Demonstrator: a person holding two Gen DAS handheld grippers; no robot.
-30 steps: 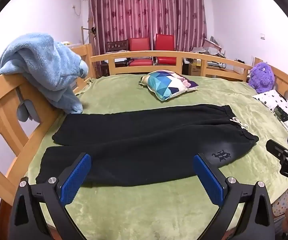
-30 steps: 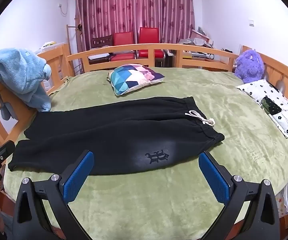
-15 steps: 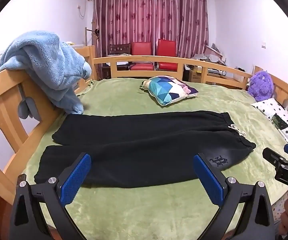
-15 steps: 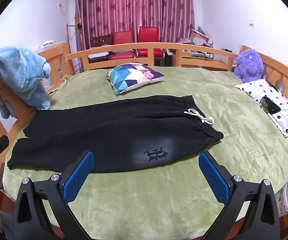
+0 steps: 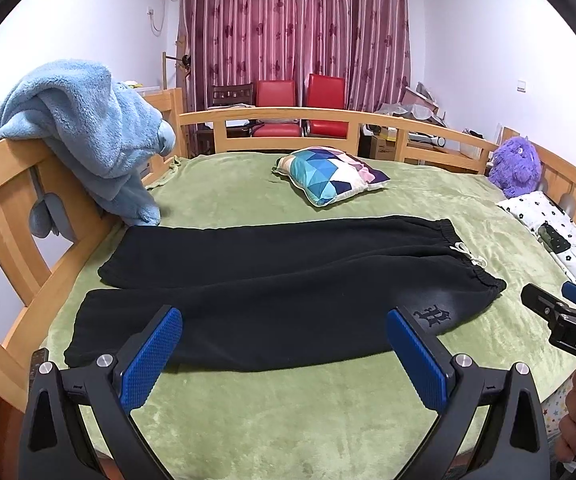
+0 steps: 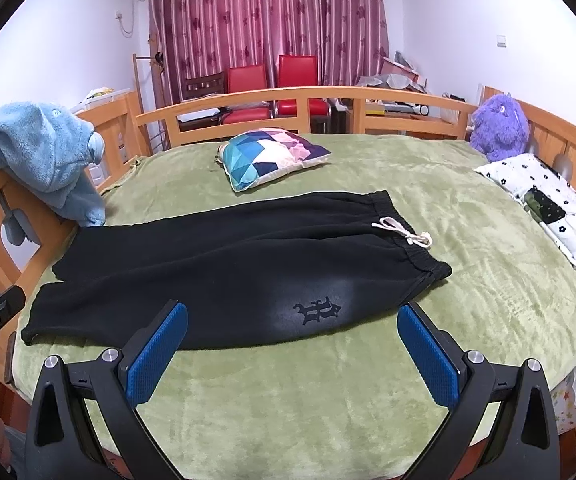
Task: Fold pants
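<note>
Pants (image 5: 280, 280) flat on bed (image 5: 327, 412), beyond both wide-spread grippers — left gripper (image 5: 284, 356), right gripper (image 6: 291, 348)

White walls, maroon curtains (image 5: 295, 32), red chairs (image 6: 272, 80) behind the wooden bed rail (image 5: 327, 118)

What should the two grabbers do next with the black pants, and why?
Probably move both down to the near edge of the black pants. The pants lie flat and unfolded on the green blanket, legs side by side. The left gripper and right gripper are open, hold nothing, and hover short of the cloth.
</note>
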